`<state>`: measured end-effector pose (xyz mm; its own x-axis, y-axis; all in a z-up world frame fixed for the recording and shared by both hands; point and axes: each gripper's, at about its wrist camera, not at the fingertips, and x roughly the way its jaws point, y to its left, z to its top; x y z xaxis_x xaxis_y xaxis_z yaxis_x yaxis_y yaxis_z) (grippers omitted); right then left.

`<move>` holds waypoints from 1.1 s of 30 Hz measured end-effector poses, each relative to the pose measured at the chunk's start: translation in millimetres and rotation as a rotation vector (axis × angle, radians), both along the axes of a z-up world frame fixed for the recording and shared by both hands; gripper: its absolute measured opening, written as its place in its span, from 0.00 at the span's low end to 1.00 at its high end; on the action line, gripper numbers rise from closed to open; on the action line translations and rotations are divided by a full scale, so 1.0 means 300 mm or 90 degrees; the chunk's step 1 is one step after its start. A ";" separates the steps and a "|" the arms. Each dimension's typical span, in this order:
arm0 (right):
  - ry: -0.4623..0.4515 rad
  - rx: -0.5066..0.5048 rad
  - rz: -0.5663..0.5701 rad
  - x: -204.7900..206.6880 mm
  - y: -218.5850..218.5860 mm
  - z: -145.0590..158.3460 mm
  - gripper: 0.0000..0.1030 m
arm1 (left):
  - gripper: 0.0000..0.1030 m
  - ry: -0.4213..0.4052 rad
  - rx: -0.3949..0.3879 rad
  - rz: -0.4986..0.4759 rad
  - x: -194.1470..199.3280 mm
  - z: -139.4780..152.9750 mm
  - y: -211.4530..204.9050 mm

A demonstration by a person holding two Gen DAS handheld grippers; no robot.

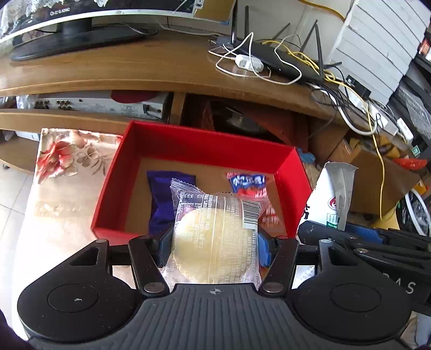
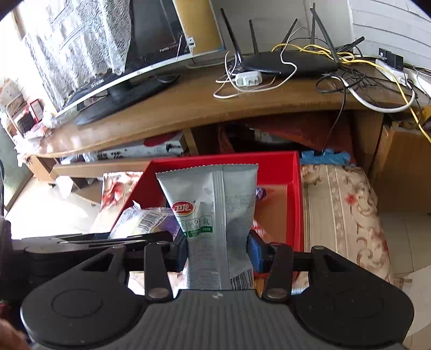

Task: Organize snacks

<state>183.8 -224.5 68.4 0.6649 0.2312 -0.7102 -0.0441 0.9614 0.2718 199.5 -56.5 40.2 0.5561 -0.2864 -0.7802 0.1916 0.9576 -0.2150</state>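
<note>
My left gripper [image 1: 214,246] is shut on a clear packet with a round yellow cake [image 1: 215,237] and holds it over the near edge of the red box [image 1: 199,140]. In the box lie a purple packet [image 1: 161,199] and a red-and-blue packet [image 1: 247,184]. My right gripper [image 2: 216,249] is shut on an upright silver snack packet [image 2: 215,215] with a red logo, in front of the red box [image 2: 295,199]. The silver packet also shows in the left wrist view [image 1: 332,193], to the right of the box. The cake packet shows in the right wrist view [image 2: 142,220], to the left.
The box sits on a floral cloth [image 1: 62,167] over a low surface. Behind it is a wooden TV stand [image 1: 150,70] with a monitor [image 1: 67,24], a black router [image 1: 285,59] and tangled cables. Cardboard boxes [image 1: 377,177] stand at the right.
</note>
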 end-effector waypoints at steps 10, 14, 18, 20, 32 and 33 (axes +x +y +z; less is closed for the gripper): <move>-0.009 0.012 -0.013 0.133 -0.019 0.002 0.41 | 0.63 -0.009 0.004 0.016 0.106 -0.004 -0.025; -0.001 0.009 -0.011 0.188 -0.017 -0.022 0.41 | 0.63 -0.001 0.012 0.027 0.150 -0.030 -0.029; 0.010 0.006 -0.009 0.241 -0.015 -0.051 0.41 | 0.63 0.009 0.015 0.038 0.188 -0.060 -0.030; 0.016 0.007 -0.009 0.264 -0.014 -0.067 0.41 | 0.63 0.013 0.019 0.044 0.208 -0.076 -0.030; 0.054 -0.007 -0.003 0.347 0.006 -0.162 0.41 | 0.63 0.048 0.038 0.064 0.266 -0.167 -0.026; 0.057 -0.009 -0.003 0.349 0.006 -0.168 0.41 | 0.63 0.051 0.039 0.064 0.268 -0.173 -0.026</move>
<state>288.7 -222.6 18.1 0.6004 0.2179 -0.7694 -0.0151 0.9651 0.2615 279.8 -64.3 -11.6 0.5155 -0.1828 -0.8372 0.0782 0.9829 -0.1665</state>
